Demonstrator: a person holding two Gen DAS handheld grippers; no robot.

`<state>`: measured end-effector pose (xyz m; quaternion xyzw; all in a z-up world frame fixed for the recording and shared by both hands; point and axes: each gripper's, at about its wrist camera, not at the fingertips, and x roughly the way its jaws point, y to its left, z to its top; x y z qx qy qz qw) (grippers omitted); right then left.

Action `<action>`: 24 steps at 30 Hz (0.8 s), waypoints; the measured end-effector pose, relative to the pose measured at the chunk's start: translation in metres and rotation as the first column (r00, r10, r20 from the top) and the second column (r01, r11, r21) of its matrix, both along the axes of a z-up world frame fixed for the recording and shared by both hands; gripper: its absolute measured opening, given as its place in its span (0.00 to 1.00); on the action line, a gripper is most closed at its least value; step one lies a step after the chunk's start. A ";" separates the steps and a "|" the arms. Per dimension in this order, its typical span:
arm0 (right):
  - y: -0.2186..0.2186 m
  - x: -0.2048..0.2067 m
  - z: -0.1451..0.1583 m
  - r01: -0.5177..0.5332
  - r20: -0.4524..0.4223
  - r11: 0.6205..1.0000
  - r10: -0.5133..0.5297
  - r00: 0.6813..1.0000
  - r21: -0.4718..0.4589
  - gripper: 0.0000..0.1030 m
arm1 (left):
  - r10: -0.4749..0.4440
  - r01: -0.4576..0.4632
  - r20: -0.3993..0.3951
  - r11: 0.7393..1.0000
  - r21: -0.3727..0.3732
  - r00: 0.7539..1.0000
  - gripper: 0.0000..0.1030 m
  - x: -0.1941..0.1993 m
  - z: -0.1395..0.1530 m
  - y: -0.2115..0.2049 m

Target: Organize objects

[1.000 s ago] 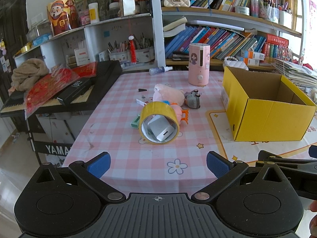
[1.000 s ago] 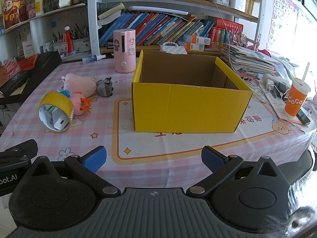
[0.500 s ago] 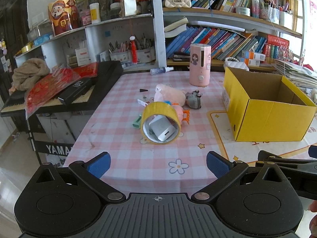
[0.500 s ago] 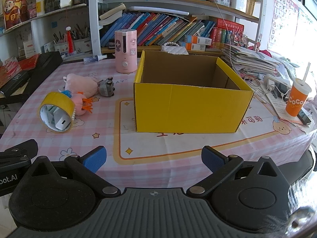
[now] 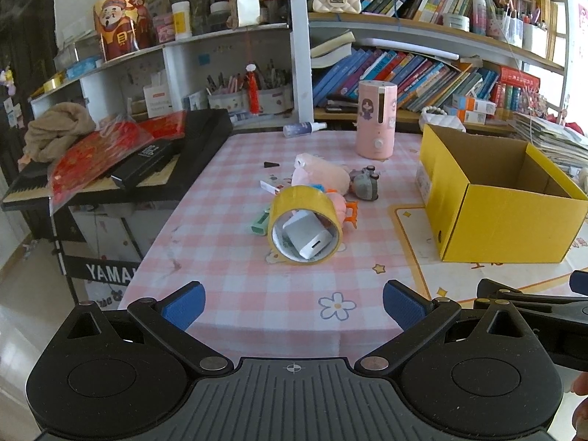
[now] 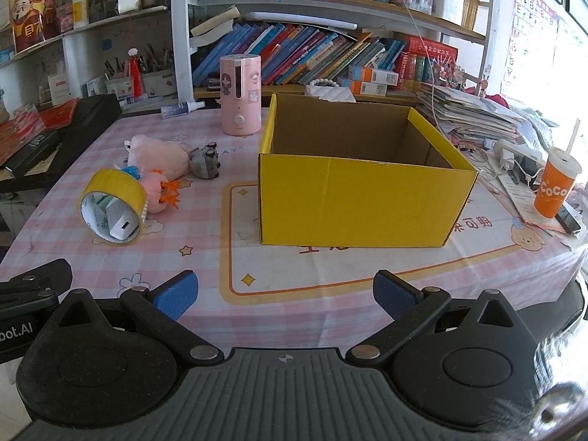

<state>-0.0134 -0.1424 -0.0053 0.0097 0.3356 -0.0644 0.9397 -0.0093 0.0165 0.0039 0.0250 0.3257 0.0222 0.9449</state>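
Left tongs [image 5: 292, 303] and right tongs [image 6: 281, 292] wide open, empty — yellow tape roll [image 5: 305, 226] on edge, white charger [image 5: 307, 237] inside, counter [image 5: 228, 228].

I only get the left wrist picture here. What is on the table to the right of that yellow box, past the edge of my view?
Observer: The right wrist view shows an orange cup with a white straw. It stands right of the yellow box, apart from it.
Operator: Is anything next to that cup?
Observer: What looks like a white power strip with cables lies just behind it.
Operator: Is the other hand-held gripper holding something?
Observer: No. The right hand-held gripper is open and empty, and it is short of the box.
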 end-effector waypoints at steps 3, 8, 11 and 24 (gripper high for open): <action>0.002 0.000 0.000 -0.009 -0.001 1.000 0.009 1.000 0.003 0.99 | 0.007 -0.007 0.002 1.000 -0.012 1.000 1.00 -0.001 0.000 0.005; 0.009 0.001 0.001 -0.039 0.007 0.999 0.039 0.999 0.015 0.99 | 0.031 -0.031 0.010 0.999 -0.027 0.999 1.00 -0.003 0.001 0.015; 0.015 0.003 0.002 -0.065 0.012 0.998 0.065 0.998 0.024 0.99 | 0.056 -0.055 0.013 0.998 -0.032 0.998 1.00 -0.004 0.002 0.022; 0.036 0.016 0.003 -0.215 0.020 0.975 0.214 0.977 0.063 0.72 | 0.088 -0.087 0.022 0.996 -0.036 0.996 1.00 -0.002 -0.003 0.037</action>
